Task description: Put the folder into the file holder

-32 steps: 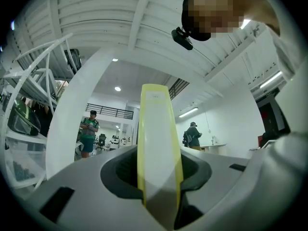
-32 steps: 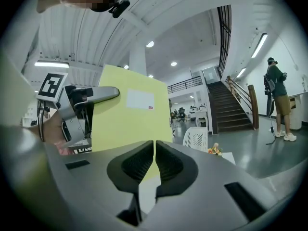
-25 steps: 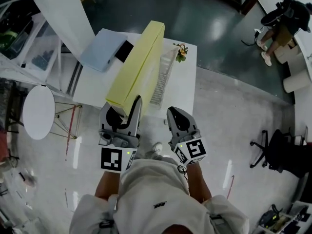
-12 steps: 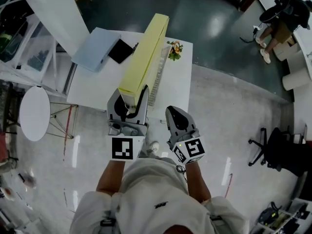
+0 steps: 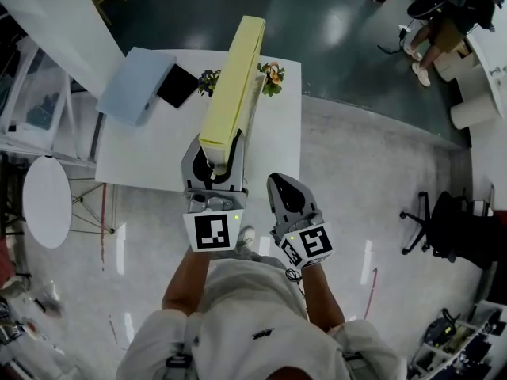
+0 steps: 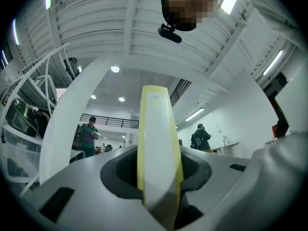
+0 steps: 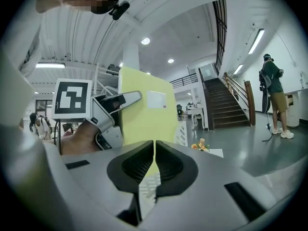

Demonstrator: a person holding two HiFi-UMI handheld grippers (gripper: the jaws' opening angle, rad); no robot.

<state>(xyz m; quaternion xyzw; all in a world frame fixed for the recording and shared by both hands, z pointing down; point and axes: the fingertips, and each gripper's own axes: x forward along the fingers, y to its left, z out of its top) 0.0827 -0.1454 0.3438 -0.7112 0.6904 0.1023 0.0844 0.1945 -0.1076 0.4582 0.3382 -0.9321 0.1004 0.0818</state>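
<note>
The left tool (image 5: 215,153) is closed on the near end of the yellow folder (image 5: 231,85); in the left gripper view both pads press flat against the folder's two faces, with the folder standing on edge and running straight away from the tool along its jaw line. The folder is held above the white tabletop (image 5: 150,153), its long axis pointing toward the far edge of the tabletop. The perforated white file holder (image 7: 182,134) stands on the tabletop just beside the folder's right face; the head view shows the folder covering most of it, and it cannot be determined whether the folder's lower edge has entered the holder. The right tool (image 5: 279,185) is positioned to the right of the left tool, off the near edge of the tabletop and clear of the folder. Its jaws are drawn together to a thin slit and hold nothing. Two flower sprigs (image 5: 271,74) lie at the far edge of the tabletop, one on each side of the folder. A pale blue flat item (image 5: 133,85) overhangs the far left corner.
</note>
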